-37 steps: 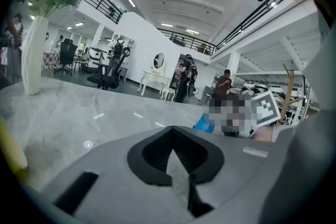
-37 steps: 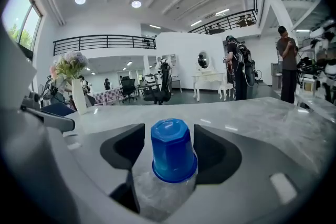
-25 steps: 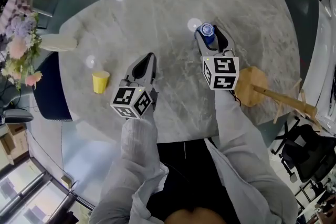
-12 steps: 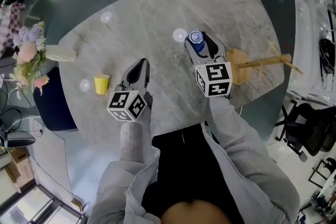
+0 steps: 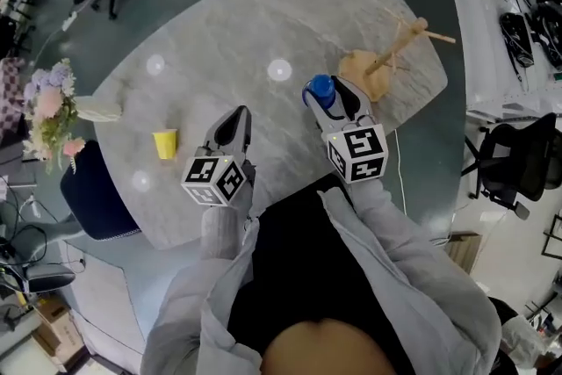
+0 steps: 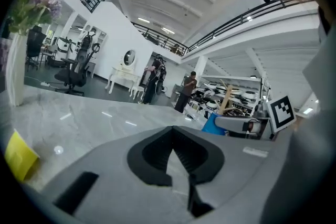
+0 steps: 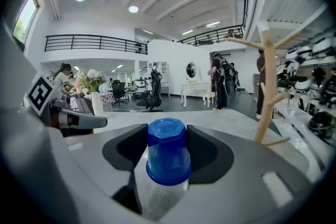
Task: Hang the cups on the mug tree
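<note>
An upside-down blue cup (image 5: pixel 320 89) (image 7: pixel 168 157) sits between the pads of my right gripper (image 5: pixel 325 95) (image 7: pixel 168 136), which is shut on its sides and holds it above the grey marble table (image 5: pixel 255 31). The wooden mug tree (image 5: pixel 387 55) (image 7: pixel 265 86) stands just to the right of it near the table's right edge, with bare pegs. My left gripper (image 5: pixel 235 118) (image 6: pixel 174 136) hovers over the table with its jaws together and nothing in them. A yellow cup (image 5: pixel 164 143) (image 6: pixel 18 157) stands on the table to its left.
A white vase with flowers (image 5: pixel 54 105) stands at the table's left edge, and a dark blue chair (image 5: pixel 92 193) is below it. An office chair (image 5: pixel 509 171) stands off to the right. People stand far off in the room.
Both grippers have risen, and the head view has swung. The right gripper, still holding the blue cup, now sits closer beside the mug tree's base. The left gripper stays shut.
</note>
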`<move>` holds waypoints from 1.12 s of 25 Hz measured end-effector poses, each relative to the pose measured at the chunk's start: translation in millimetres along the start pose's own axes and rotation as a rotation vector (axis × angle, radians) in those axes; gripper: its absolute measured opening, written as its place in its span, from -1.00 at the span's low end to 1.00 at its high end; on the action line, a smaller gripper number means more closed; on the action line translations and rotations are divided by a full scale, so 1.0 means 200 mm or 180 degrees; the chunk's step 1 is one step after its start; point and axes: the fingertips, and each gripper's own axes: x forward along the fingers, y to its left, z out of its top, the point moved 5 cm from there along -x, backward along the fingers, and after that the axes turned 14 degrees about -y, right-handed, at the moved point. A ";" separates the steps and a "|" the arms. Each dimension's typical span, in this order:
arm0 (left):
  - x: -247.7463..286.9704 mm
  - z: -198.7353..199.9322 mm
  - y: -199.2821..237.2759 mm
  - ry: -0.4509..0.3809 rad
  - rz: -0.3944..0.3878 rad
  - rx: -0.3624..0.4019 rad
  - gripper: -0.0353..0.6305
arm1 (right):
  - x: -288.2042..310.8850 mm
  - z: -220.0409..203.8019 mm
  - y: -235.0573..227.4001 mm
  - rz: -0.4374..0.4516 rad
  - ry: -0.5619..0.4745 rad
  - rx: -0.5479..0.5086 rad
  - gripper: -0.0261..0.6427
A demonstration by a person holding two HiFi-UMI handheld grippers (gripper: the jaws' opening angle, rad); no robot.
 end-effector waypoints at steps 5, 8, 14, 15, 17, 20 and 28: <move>-0.04 -0.04 -0.11 0.0113 -0.0303 -0.0028 -0.89 | -0.22 0.02 0.00 -0.0279 -0.0096 -0.0011 -0.19; -0.05 -0.07 -0.18 0.0177 -0.0485 -0.0031 -0.89 | -0.33 0.05 0.01 -0.0428 -0.0189 -0.0081 -0.19; 0.01 -0.06 -0.34 0.0210 -0.0847 -0.0031 -0.89 | -0.51 0.22 -0.04 -0.0677 -0.0452 -0.0265 -0.19; 0.02 -0.05 -0.36 0.0201 -0.0900 -0.0027 -0.89 | -0.52 0.26 -0.05 -0.0708 -0.0510 -0.0296 -0.19; 0.05 -0.03 -0.41 0.0167 -0.0995 -0.0011 -0.89 | -0.56 0.35 -0.07 -0.0752 -0.0633 -0.0365 -0.19; 0.10 0.02 -0.46 0.0084 -0.1089 0.0017 -0.89 | -0.57 0.48 -0.11 -0.0776 -0.0808 -0.0500 -0.19; 0.21 0.14 -0.51 -0.0081 -0.1122 0.0120 -0.89 | -0.49 0.64 -0.33 -0.0857 -0.0948 -0.0790 -0.19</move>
